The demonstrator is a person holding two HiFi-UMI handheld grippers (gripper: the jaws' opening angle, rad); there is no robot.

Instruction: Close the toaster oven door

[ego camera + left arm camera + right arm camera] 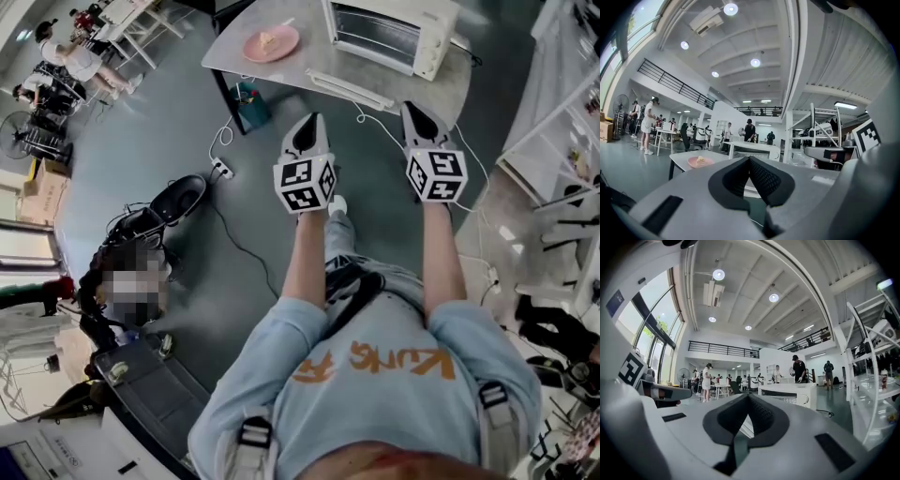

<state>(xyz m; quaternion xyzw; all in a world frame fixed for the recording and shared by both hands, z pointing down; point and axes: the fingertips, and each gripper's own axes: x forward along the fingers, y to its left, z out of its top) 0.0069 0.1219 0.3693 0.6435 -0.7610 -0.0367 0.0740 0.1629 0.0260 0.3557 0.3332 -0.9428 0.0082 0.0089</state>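
Observation:
A white toaster oven (389, 33) stands on a grey table (281, 70), its door (349, 90) dropped open toward me at the table's front edge. My left gripper (312, 122) is shut and empty, held short of the table in front of the door's left end. Level with it, my right gripper (415, 114) is shut and empty too, near the door's right end. Neither touches the oven. The oven (752, 150) shows beyond the shut jaws in the left gripper view. It also shows in the right gripper view, where the oven (790, 394) sits ahead.
A pink plate (271, 43) with a piece of food sits on the table left of the oven. White cables (380, 127) and a power strip (223, 169) lie on the floor below. A white shelf rack (562, 112) stands to the right. People and tables (84, 47) are at far left.

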